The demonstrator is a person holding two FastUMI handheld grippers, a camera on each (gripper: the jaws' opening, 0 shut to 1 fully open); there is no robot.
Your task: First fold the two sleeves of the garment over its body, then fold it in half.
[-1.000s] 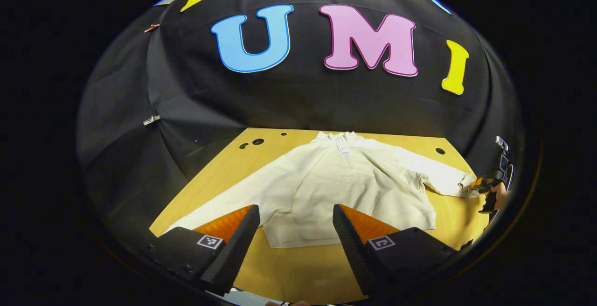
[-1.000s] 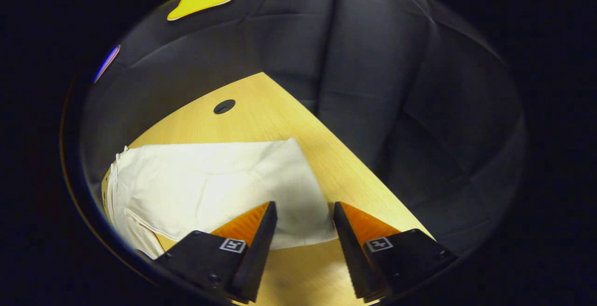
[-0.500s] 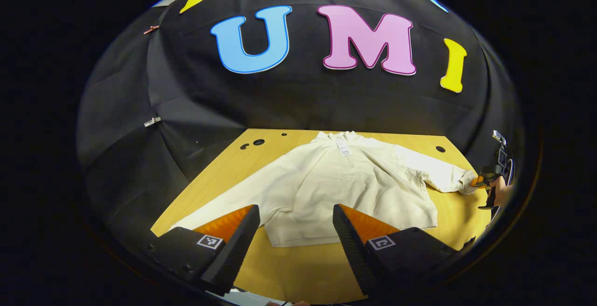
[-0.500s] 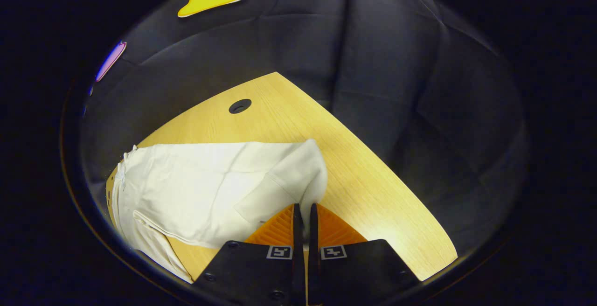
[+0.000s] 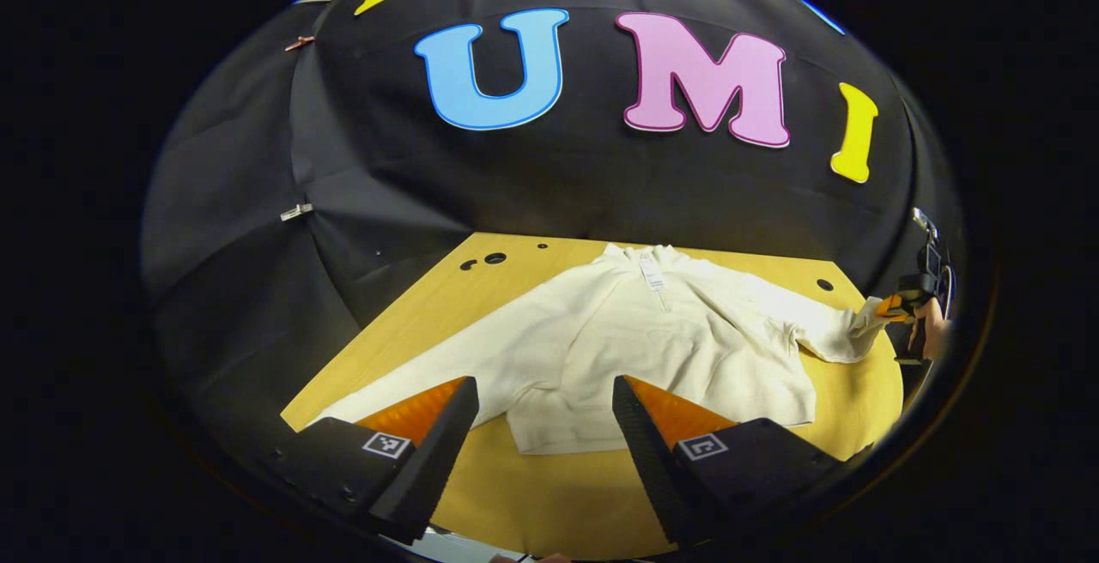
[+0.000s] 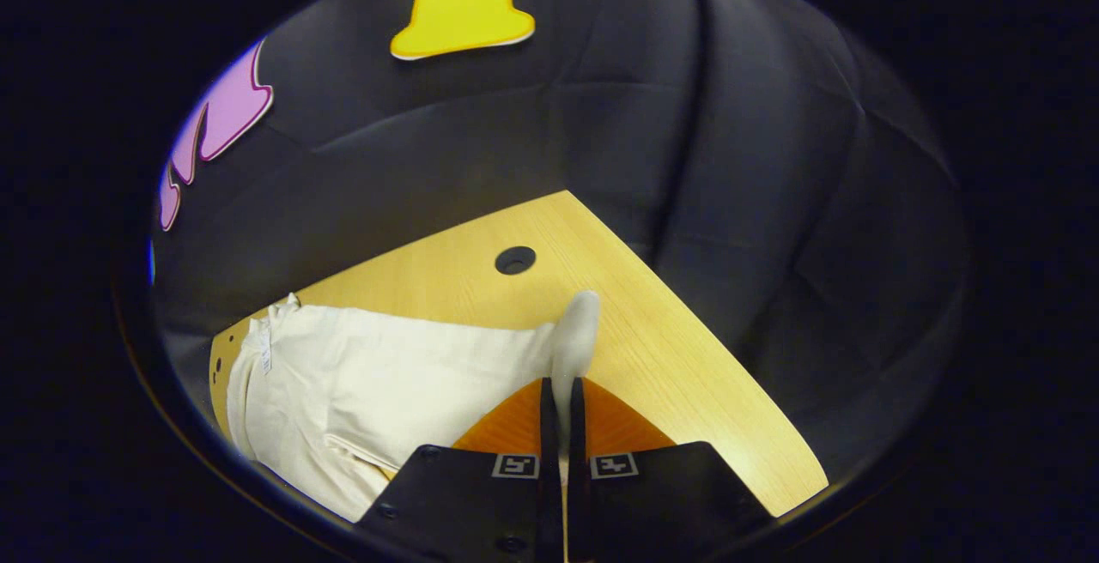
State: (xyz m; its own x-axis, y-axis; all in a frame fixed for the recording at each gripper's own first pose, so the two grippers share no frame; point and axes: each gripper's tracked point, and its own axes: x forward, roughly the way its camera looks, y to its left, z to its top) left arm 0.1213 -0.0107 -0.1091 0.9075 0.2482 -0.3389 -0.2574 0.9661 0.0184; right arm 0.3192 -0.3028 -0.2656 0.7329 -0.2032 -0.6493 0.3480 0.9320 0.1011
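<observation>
A cream sweatshirt [image 5: 652, 348] lies flat on the wooden table [image 5: 567, 503], collar toward the booth wall, both sleeves spread out. My left gripper [image 5: 541, 391] hovers open above the near hem, nothing between its fingers. The sleeve on the left [image 5: 412, 378] runs toward its left finger. My right gripper [image 6: 560, 387] is shut on the cuff of the other sleeve [image 6: 573, 340], which stands up from its fingers, lifted off the table. In the left gripper view that gripper [image 5: 893, 307] and the hand holding it sit at the far right, with the cuff [image 5: 863, 327] raised.
The table has round cable holes at the back left [image 5: 495, 258], back right [image 5: 824, 285] and near the right corner [image 6: 515, 260]. The table's right edge [image 6: 730, 374] runs close to my right gripper. Black cloth walls surround the table.
My right gripper closed on the sleeve cuff, then lifted it off the table so it stands upright. The left gripper drifted slightly left, staying open.
</observation>
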